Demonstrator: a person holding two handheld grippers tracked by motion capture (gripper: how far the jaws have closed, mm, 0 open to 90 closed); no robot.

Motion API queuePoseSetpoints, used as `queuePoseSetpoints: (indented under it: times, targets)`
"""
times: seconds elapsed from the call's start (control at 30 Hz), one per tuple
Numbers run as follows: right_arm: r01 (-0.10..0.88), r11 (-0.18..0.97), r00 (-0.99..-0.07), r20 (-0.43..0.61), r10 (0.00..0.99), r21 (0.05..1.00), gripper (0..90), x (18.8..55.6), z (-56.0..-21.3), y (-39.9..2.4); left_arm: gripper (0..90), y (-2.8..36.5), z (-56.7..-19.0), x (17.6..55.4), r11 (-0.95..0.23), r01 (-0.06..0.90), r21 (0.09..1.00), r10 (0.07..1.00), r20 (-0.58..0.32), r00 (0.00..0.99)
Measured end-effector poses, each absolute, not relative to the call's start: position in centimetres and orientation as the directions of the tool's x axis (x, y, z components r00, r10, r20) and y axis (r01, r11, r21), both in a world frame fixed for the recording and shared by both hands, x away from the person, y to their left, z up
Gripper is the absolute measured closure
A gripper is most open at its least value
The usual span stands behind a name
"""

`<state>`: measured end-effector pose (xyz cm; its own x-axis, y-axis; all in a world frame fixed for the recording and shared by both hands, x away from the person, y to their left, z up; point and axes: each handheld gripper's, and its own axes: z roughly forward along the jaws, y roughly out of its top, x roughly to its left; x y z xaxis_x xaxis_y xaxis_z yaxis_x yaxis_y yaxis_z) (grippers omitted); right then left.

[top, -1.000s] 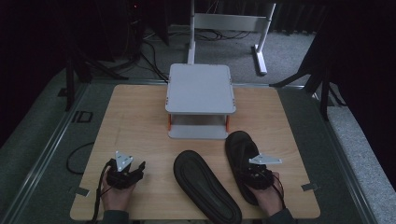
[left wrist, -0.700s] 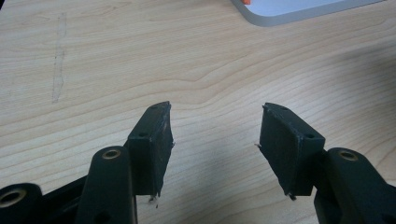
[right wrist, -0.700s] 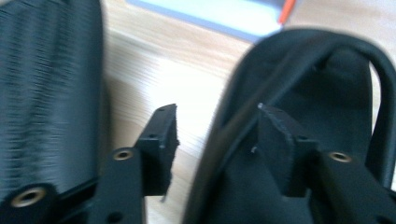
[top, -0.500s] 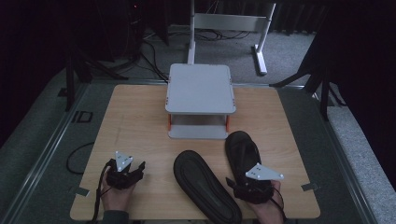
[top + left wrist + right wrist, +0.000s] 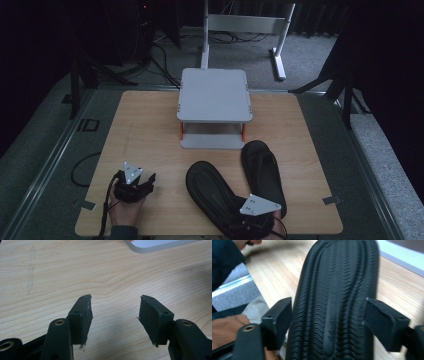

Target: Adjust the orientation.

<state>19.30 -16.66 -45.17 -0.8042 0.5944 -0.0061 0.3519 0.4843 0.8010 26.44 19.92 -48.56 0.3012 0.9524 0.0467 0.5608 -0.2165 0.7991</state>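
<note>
Near table (image 5: 150,135) edge: right tongs (image 5: 328,322) just opening, straddling sole-up slipper (image 5: 215,192), not pinching. Second slipper (image 5: 262,172) upright, just right. Left tongs (image 5: 134,184) open, empty, idle near left. Grey rack (image 5: 215,95) bare; both slippers unplaced.

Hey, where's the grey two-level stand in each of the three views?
High view: the grey stand sits mid-table, on the far half.
Left gripper view: a corner of its base is at the top edge, right of middle.
Right gripper view: its pale edge is in the upper right corner, beyond the black sandal.
Shared landmark: the light wooden table.
</note>
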Motion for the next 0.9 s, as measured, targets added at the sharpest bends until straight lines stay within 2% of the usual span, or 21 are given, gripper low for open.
queuePoseSetpoints:
  times: [0.17,0.47,0.57,0.67,0.9]
  targets:
    - [0.351,0.548,-0.816,-0.039,0.576,0.76,11.3,19.3,-46.4,-15.5,43.9,20.0,-48.6,26.4,-0.216,0.561,0.799,0.953,0.046,0.301]
    - [0.333,0.604,-0.788,-0.139,0.6,0.724,8.7,19.2,-46.8,-15.0,43.9,19.9,-48.6,26.4,-0.22,0.563,0.797,0.951,0.047,0.305]
    - [0.337,0.598,-0.786,-0.133,0.604,0.727,8.5,19.3,-46.8,-15.1,43.9,19.8,-48.6,26.5,-0.219,0.562,0.798,0.951,0.045,0.306]
    - [0.337,0.6,-0.786,-0.134,0.603,0.725,8.5,19.3,-46.8,-15.1,43.9,19.5,-48.2,26.3,-0.221,0.549,0.806,0.942,0.031,0.334]
    - [0.376,0.565,-0.775,-0.085,0.626,0.734,8.6,19.8,-46.7,-15.6,42.3,16.2,-46.5,24.4,-0.295,0.447,0.845,0.859,0.03,0.511]
